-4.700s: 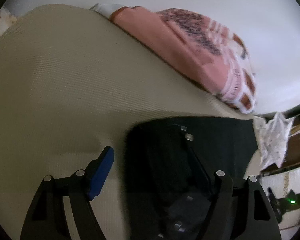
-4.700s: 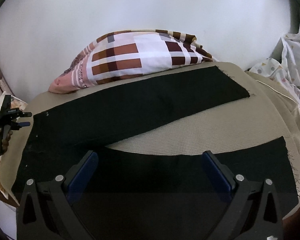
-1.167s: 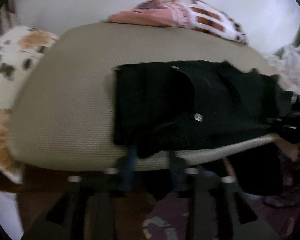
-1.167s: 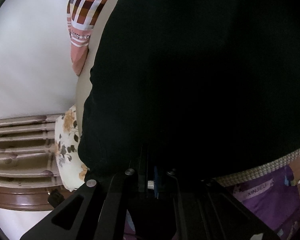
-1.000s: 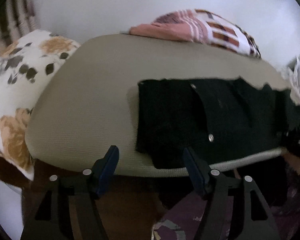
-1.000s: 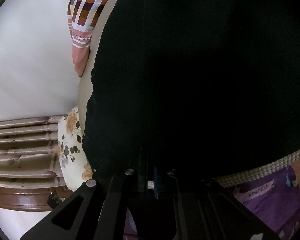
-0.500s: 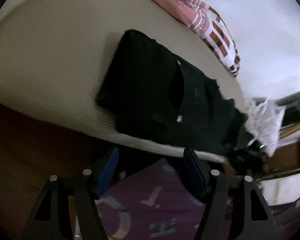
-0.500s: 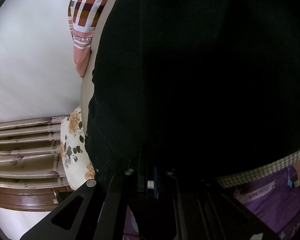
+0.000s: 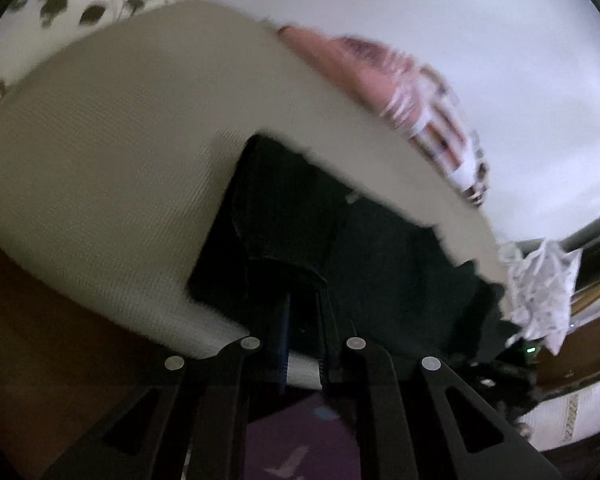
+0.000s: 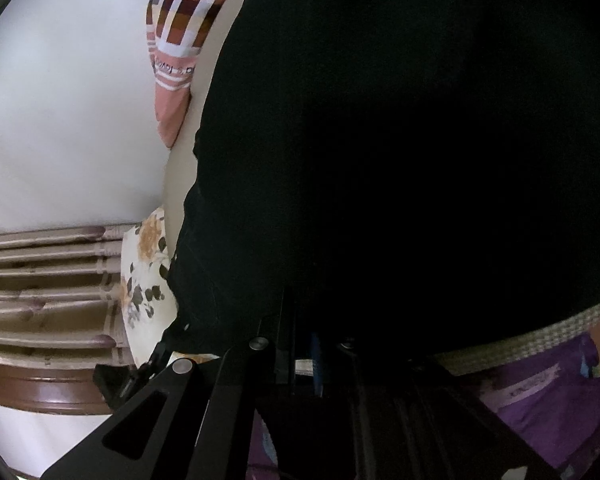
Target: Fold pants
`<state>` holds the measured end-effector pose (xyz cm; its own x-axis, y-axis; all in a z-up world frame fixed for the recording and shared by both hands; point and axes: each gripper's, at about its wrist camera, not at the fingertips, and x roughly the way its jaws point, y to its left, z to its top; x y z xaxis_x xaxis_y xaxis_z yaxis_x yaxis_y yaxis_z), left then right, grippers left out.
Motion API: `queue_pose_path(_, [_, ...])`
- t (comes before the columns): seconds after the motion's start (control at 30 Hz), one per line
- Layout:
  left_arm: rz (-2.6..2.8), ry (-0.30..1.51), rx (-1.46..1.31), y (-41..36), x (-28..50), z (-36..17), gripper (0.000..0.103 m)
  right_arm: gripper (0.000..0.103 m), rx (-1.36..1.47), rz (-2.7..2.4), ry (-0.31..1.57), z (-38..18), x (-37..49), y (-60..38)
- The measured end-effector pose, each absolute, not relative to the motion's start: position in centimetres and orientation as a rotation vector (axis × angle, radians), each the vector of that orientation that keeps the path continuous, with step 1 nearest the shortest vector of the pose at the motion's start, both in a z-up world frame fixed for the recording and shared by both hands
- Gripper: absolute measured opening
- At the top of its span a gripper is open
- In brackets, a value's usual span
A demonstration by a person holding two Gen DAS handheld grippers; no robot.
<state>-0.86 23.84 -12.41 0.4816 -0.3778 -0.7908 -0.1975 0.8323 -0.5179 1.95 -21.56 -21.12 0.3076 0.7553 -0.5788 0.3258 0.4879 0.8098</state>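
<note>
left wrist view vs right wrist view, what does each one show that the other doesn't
Only the left wrist view shows the wide bare stretch of the beige mattress, the crumpled white plastic bag at the far end, and the left hand-held gripper closed on the near edge of the black pants.

Only the right wrist view shows the brown slatted headboard and the purple fabric below the mattress edge, with the right hand-held gripper clamped on the pants.

Both show the pants, the mattress, the checked pink pillow and the floral cushion.

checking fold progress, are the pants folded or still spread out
Folded. The pants lie as a compact, layered block near the bed's front edge, not stretched across it. Both tools, left and right, are shut on the near edge.
</note>
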Motion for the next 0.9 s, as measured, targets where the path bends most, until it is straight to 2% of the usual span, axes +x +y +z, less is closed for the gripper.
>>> queue_pose_path(0.07, [-0.108, 1.149, -0.601, 23.8, -0.9, -14.3, 0.012, 0.008, 1.095, 0.376, 1.285, -21.4, 2.0, -21.6])
queue_pose_path(0.17, [-0.125, 1.139, -0.565, 23.7, -1.0, -14.4, 0.013, 0.009, 1.170, 0.399, 1.271, -22.1, 1.8, -22.2])
queue_pose_path(0.33, [-0.117, 1.129, -0.517, 23.1, -0.8, -14.6, 0.014, 0.009, 1.413, 0.443, 1.145, -23.7, 1.7, -25.3])
queue_pose_path(0.53, [-0.103, 1.132, -0.492, 22.7, -0.9, -14.7, 0.015, 0.009, 1.372, 0.479, 0.945, -22.8, 3.7, -30.3])
queue_pose_path(0.73, [-0.091, 1.150, -0.479, 22.4, -0.9, -14.7, 0.016, 0.014, 1.356, 0.331, 0.763, -21.8, 5.7, -37.7])
queue_pose_path(0.9, [-0.083, 1.164, -0.475, 22.4, -1.0, -14.9, 0.017, 0.015, 1.399, 0.187, 0.715, -22.2, 5.8, -42.8])
